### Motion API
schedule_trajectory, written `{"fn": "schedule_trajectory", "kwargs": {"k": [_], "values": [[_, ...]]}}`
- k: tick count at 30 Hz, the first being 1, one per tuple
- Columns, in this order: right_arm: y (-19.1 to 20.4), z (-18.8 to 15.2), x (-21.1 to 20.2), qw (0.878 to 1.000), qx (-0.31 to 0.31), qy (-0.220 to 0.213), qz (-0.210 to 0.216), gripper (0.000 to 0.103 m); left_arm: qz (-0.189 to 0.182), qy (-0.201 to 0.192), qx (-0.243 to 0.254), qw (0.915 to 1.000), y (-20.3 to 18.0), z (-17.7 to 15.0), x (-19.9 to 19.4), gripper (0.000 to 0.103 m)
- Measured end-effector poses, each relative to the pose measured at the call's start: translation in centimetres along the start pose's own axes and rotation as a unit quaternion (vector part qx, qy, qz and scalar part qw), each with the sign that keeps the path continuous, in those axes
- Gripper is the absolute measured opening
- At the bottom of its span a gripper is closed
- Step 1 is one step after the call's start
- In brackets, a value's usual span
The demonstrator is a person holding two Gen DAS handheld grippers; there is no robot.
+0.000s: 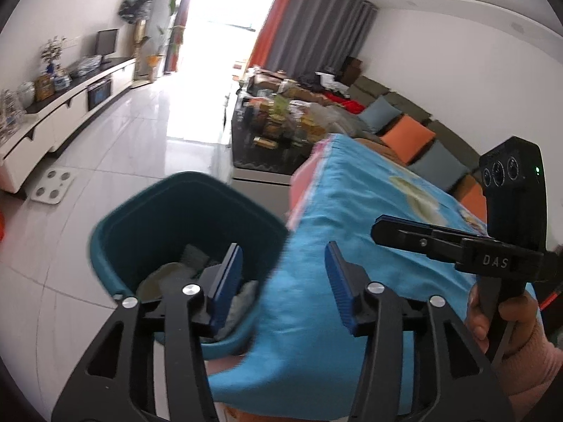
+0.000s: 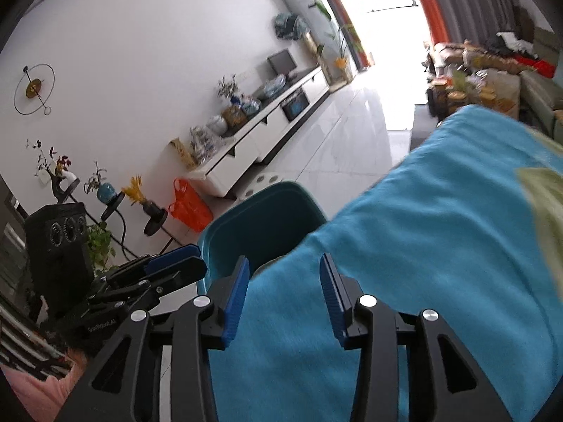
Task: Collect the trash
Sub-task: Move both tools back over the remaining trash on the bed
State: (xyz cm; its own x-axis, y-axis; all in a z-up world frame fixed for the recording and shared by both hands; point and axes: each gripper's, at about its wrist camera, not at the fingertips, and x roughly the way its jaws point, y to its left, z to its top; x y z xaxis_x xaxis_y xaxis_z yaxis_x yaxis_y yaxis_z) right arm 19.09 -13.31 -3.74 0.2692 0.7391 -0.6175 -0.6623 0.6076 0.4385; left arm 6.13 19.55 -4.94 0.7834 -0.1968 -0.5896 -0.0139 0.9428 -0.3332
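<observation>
A teal waste bin [image 1: 116,218] stands on the floor against the table edge. Crumpled beige and grey trash [image 1: 172,274] lies in its bottom. My left gripper [image 1: 283,263] is open and empty. Its left finger hangs over the bin's mouth and its right finger over the blue tablecloth [image 1: 369,193]. My right gripper [image 2: 284,270] is also open with nothing between its blue pads, above the cloth [image 2: 440,228] just beside the bin [image 2: 260,218]. Each gripper shows in the other's view: the right gripper [image 1: 380,227] held by a hand, the left gripper [image 2: 198,258] at the lower left.
A cluttered dark coffee table [image 1: 246,147] and a sofa with orange and blue cushions [image 1: 408,137] lie beyond the table. A white TV cabinet [image 1: 70,105] lines the far wall. A bathroom scale [image 1: 52,186] and an orange bag [image 2: 190,207] sit on the tiled floor.
</observation>
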Motion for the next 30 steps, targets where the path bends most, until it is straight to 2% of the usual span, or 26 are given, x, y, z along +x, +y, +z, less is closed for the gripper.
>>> {"fn": "schedule_trajectory", "kwargs": {"k": [5, 10, 18, 24, 30], "values": [[-2.6, -1.9, -5.5, 0.999, 0.020, -0.038, -0.033, 0.039, -0.037, 0.012, 0.037, 0.9986, -4.2, -0.4, 1.0, 0.050], [-5.3, -4.0, -10.4, 0.994, 0.048, -0.070, -0.072, 0.039, -0.078, 0.032, 0.074, 0.9937, -8.8, -1.0, 2.7, 0.050], [-8.9, -7.8, -17.2, 0.979, 0.088, -0.113, -0.142, 0.039, -0.141, 0.064, 0.145, 0.9771, -17.0, -2.4, 5.4, 0.050], [-12.4, -10.8, -23.6, 0.956, 0.137, -0.167, -0.200, 0.039, -0.173, 0.096, 0.202, 0.9592, -22.7, -4.1, 7.7, 0.051], [-15.7, -13.4, -28.8, 0.926, 0.182, -0.212, -0.255, 0.039, -0.201, 0.116, 0.239, 0.9428, -27.2, -5.1, 9.4, 0.050]]}}
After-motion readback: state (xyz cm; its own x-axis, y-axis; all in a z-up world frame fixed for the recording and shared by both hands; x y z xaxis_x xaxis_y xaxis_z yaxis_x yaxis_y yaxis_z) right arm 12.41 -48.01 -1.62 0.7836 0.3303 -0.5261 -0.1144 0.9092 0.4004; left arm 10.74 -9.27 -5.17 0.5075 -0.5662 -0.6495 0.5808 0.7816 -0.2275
